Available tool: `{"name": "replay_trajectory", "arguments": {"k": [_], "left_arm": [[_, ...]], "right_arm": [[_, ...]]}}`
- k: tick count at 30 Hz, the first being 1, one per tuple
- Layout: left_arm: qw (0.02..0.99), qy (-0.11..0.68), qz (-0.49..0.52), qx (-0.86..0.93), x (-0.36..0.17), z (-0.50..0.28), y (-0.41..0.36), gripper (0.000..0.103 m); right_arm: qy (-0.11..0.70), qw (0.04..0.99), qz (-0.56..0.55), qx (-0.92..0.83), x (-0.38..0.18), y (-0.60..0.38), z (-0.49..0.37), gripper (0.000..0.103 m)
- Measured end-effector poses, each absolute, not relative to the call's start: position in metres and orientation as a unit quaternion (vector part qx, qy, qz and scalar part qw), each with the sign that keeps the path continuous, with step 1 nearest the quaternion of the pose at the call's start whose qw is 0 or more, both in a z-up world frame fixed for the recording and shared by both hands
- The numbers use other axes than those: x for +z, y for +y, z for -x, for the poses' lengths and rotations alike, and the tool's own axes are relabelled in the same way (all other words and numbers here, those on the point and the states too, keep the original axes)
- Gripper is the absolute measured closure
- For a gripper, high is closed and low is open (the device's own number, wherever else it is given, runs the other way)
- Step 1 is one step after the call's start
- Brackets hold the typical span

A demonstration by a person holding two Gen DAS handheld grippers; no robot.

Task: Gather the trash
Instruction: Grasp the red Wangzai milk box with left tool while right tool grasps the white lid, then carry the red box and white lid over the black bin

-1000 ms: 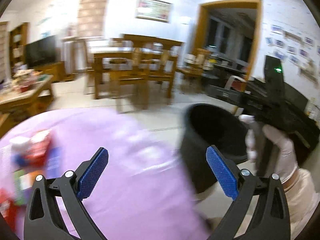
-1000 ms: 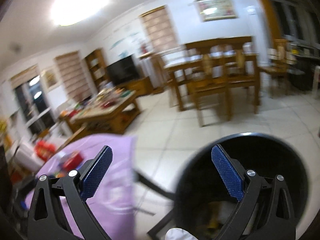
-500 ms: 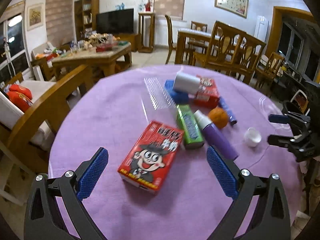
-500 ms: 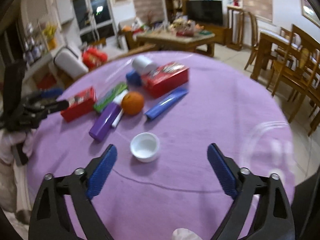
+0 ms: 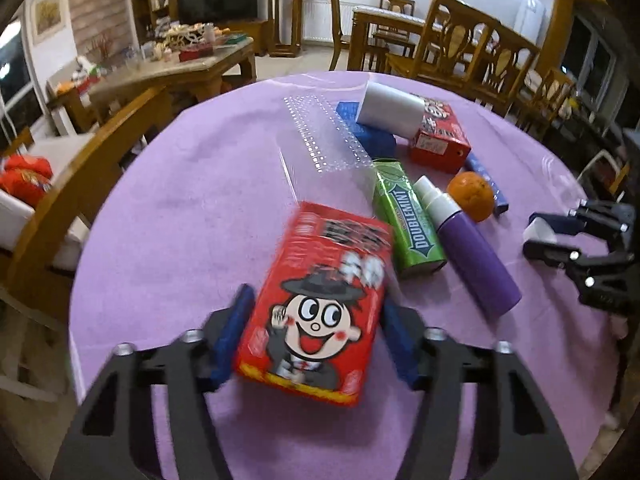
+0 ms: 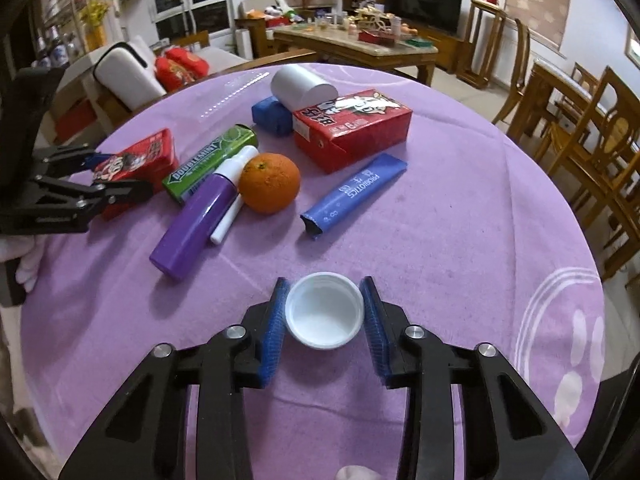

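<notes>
Grab step: left gripper squeezes the red box, right gripper pinches the white cup. Next, lift both binward.

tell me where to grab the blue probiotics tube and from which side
Take the blue tube across its narrow width near the middle, coming from above. It lies flat on the purple tablecloth with bare cloth along both long edges, so the jaws can straddle it.
</notes>
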State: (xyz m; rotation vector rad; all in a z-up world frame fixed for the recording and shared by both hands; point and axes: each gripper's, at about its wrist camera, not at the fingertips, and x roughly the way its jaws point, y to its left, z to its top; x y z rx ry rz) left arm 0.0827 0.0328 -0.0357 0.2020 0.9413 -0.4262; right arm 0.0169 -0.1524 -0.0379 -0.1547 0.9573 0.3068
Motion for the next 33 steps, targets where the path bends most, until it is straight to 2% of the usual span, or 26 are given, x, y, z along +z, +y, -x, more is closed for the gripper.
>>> {"name": "replay_trajectory", "arguments": {"k": [4,8,15,24,33], "left_arm": [[0.866,0.444,-0.084,-0.212,-0.032,-0.08,0.037,0.053],[0.886,0.399,-0.04,-0.233,-0.016,-0.065,0.041,0.053],[0.907,0.316,0.009,-0.277,0.018,-0.028,0.01,0.053],[0.885,0.231,0.04,-0.402,0.055,0.013,-0.111,0.053],[0.814,0.214,0.013,-0.541,0.045,0.063,-0.27,0.053]], "right_arm": [[0.457,0.874,0.071,0.149,-0.038,-0.154,-0.017,0.067],[0.448,0.879,0.049,0.155,-0.032,-0.168,-0.014,0.067],[0.356,0.921,-0.041,0.151,0.004,-0.223,0.016,0.067],[0.204,0.972,-0.11,0.034,0.064,-0.335,0.094,0.067],[0.099,0.974,-0.164,-0.12,0.089,-0.473,0.189,0.067]]}}
